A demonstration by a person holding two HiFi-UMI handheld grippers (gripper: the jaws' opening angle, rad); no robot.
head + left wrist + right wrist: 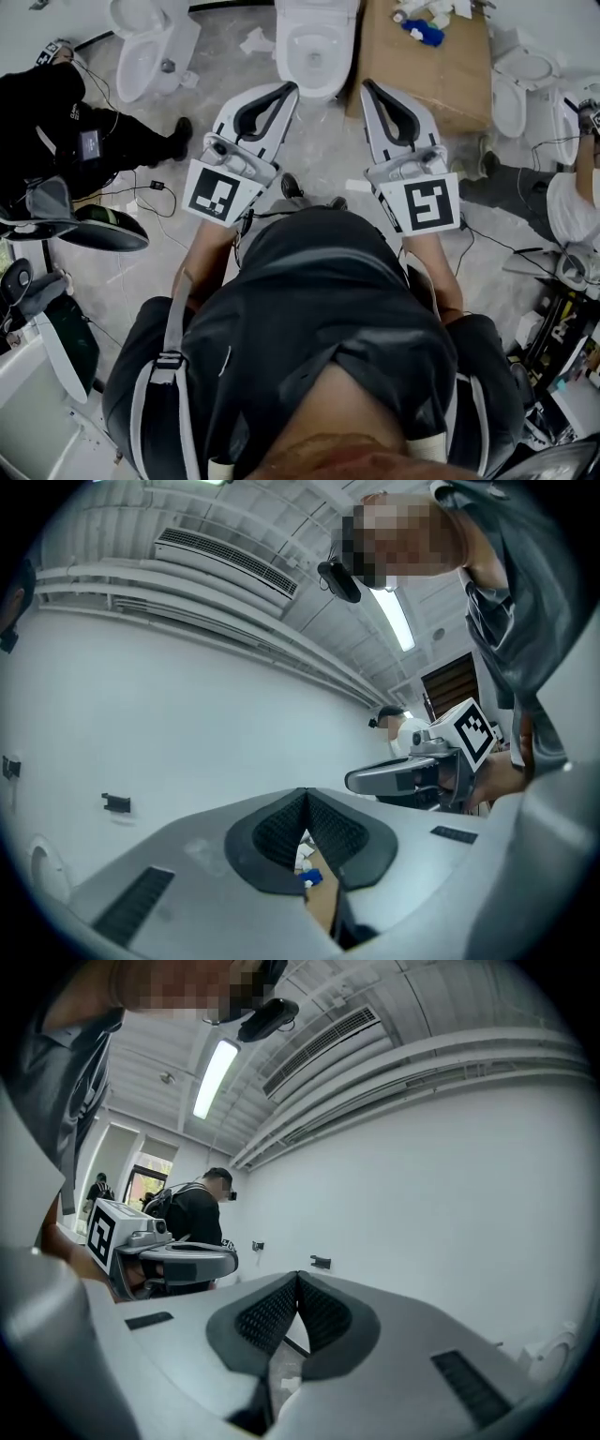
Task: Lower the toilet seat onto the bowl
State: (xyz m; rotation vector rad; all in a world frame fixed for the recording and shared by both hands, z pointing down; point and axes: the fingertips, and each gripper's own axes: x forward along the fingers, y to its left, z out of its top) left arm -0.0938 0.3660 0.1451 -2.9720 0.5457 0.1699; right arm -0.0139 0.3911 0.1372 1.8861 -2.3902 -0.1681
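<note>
Toilet [317, 47] is standing on the floor straight ahead at the far side, its bowl's long axis running near-to-far. The seat's position is hard to tell because the frame edge crops it. Left claw [286, 89] is sitting nearer it than right claw [368, 86]. Both are clenched on nothing and pointing roughly level, side by side.

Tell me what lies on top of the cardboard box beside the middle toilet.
On the cardboard box, at its far end, lie a blue object and some white items. The rest looks bare; the right gripper covers a near corner.
</note>
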